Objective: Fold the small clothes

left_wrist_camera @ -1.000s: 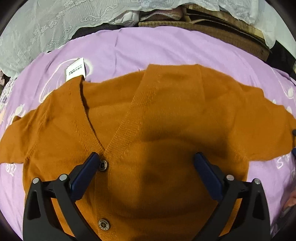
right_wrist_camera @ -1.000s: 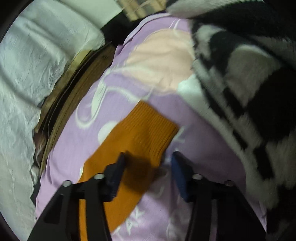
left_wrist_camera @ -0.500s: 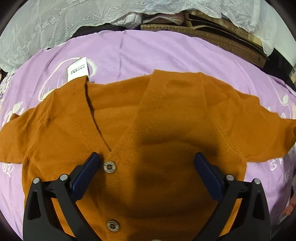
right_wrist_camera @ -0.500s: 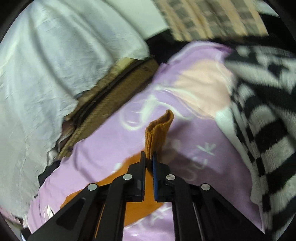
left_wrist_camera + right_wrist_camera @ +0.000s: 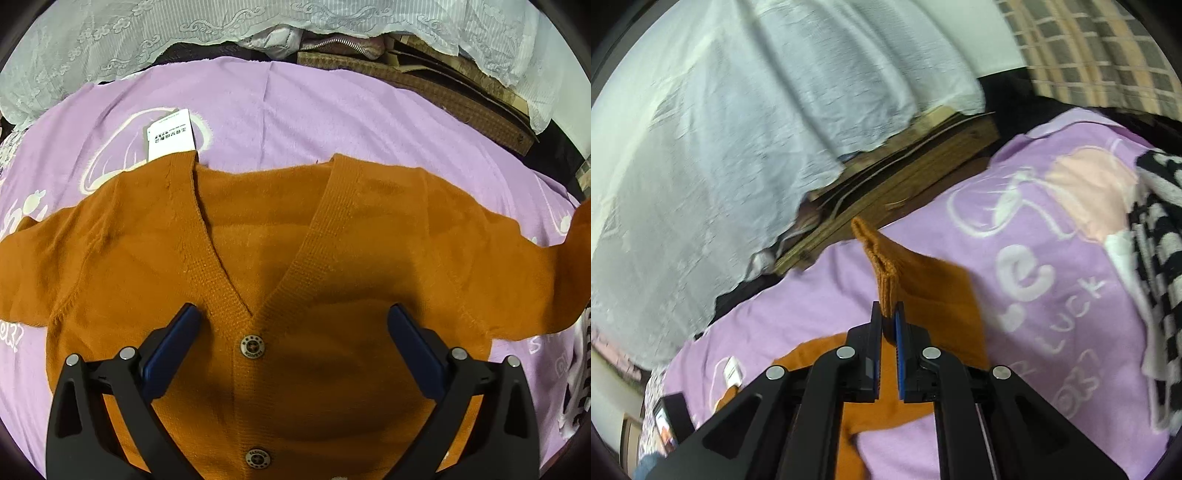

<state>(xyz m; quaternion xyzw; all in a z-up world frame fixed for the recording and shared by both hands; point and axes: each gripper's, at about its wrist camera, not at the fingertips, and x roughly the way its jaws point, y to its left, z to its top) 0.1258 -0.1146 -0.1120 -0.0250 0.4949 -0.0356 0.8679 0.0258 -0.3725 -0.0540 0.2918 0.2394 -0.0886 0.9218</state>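
An orange knitted cardigan (image 5: 295, 258) lies front up on a purple blanket (image 5: 295, 110), its V-neck and top button (image 5: 252, 347) in the middle of the left wrist view. A white paper tag (image 5: 170, 134) sticks out at the collar. My left gripper (image 5: 291, 328) hovers open over the chest, a finger on each side of the button placket. My right gripper (image 5: 887, 314) is shut on the ribbed cuff of the sleeve (image 5: 882, 266) and holds it lifted off the blanket. That raised sleeve (image 5: 580, 258) shows at the right edge of the left wrist view.
A black-and-white striped garment (image 5: 1156, 236) lies on the blanket to the right. White lace curtain (image 5: 738, 129) hangs behind, over a brown woven mat and wooden boards (image 5: 897, 195) along the far edge. A checked cloth (image 5: 1100, 51) is at the upper right.
My right gripper closed on the sleeve cuff and raised it while rolling and tilting up. My left gripper drifted over the cardigan, so the collar and buttons now sit lower and more central.
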